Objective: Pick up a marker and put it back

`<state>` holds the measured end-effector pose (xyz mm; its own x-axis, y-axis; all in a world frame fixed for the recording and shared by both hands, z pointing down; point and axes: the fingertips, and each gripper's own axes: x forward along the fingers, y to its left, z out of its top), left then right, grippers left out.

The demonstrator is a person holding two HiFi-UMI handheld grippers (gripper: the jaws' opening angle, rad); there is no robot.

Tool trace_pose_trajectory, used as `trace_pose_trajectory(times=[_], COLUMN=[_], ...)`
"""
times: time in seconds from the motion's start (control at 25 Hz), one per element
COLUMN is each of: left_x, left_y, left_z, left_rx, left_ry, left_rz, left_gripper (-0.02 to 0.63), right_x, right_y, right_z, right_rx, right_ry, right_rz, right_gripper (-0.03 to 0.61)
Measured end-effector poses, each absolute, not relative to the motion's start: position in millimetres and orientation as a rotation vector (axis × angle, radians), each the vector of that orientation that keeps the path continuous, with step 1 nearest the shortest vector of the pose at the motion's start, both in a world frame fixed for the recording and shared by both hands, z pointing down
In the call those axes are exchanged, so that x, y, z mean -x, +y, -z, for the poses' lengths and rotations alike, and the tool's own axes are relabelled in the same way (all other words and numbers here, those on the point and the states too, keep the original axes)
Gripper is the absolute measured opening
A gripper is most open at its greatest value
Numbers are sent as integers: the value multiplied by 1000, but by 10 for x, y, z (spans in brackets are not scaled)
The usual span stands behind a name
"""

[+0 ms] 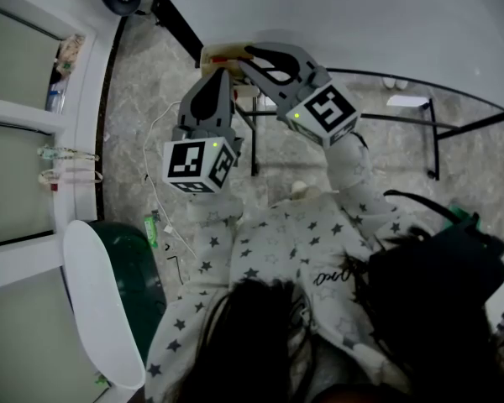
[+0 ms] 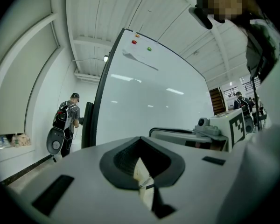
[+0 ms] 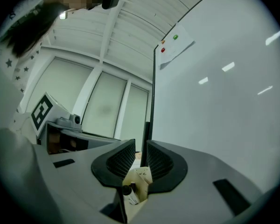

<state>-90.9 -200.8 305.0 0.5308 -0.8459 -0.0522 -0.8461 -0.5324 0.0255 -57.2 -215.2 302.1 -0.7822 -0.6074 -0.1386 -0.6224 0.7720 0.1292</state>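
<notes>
Reaching stage: the marker [image 3: 127, 191] sits in its box [image 1: 221, 54], at 12 o'clock from both tongs. The right tongs [image 3: 141, 144] are parted and empty, the left tongs [image 2: 140, 141] clenched on nothing. The next move likely calls for lowering the right tongs around the marker.

The left gripper [image 2: 140, 141] is cased in matt grey plastic, with black ribbed pads [image 2: 123, 158]. The whiteboard [image 2: 149, 101] is smooth and glossy. Polished marbled stone is seen on the floor [image 1: 134, 99], upper left.

Your left gripper [image 2: 140, 141] and right gripper [image 3: 141, 148]: grey bodies, black ribbed pads. Left cube [image 1: 197, 163], right cube [image 1: 326, 112]: black squares on white. Your top [image 1: 269, 242]: white, dark stars. Whiteboard [image 2: 149, 101]: white, black frame; red magnet [image 2: 134, 42], green magnet [image 2: 149, 49]. Floor [image 1: 143, 82]: mottled grey.
</notes>
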Motion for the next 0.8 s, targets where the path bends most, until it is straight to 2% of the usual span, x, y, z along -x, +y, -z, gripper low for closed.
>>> trace_pose_trajectory(times=[0.28,0.36,0.8], left_x=[838,819,753], left_y=[-1945,-1936,-1901], left_z=[-2908,-2891,-2818], left_rx=[2754,2758,2763], left_ry=[1464,1452,1414], left_rz=[-109,-106,-116], left_gripper=[0,0,0], right_x=[571,556,489], right_y=[-1990,-1974,-1905], right_z=[-2939,-2919,-2866], right_rx=[936,943,929], right_ry=[2920,2918,2917], right_rz=[-200,-199,-151], right_gripper=[75,5,5])
